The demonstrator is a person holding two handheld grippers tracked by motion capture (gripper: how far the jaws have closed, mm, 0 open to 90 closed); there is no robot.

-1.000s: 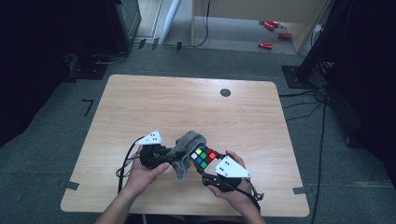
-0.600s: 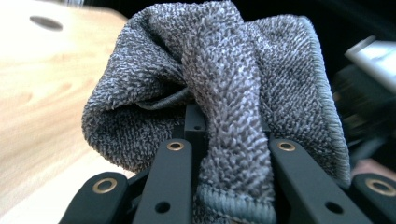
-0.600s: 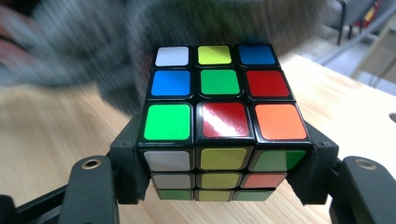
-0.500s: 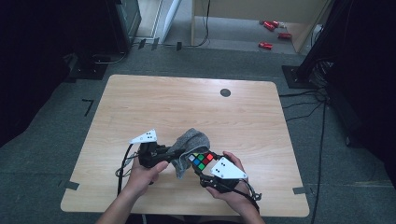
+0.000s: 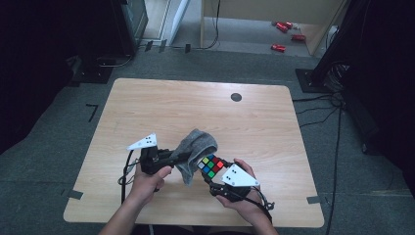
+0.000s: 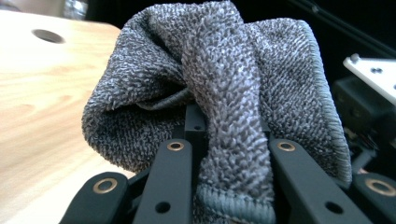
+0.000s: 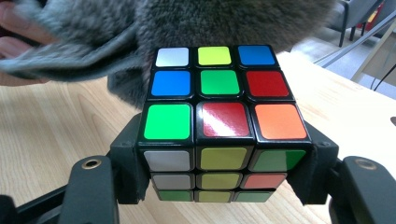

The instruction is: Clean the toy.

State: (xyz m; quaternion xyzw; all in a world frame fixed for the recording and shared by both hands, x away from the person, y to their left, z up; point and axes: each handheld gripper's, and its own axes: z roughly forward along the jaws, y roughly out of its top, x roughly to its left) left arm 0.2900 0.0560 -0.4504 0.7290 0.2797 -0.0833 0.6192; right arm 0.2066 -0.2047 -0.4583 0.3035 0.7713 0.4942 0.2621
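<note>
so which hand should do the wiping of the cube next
Left. The left gripper is shut on the grey cloth, which hangs right against the far side of the Rubik's cube. The right gripper is clamped on the cube's sides, so it probably just steadies it.

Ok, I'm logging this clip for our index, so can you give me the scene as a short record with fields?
Work: wiping a puzzle cube with a cloth
Left gripper: jaws shut on the grey cloth
Right gripper: jaws shut on the puzzle cube, one on each side
Cloth and cube: cloth lies against the cube's far edge
Surface: wooden table
Top face centre: green
</note>
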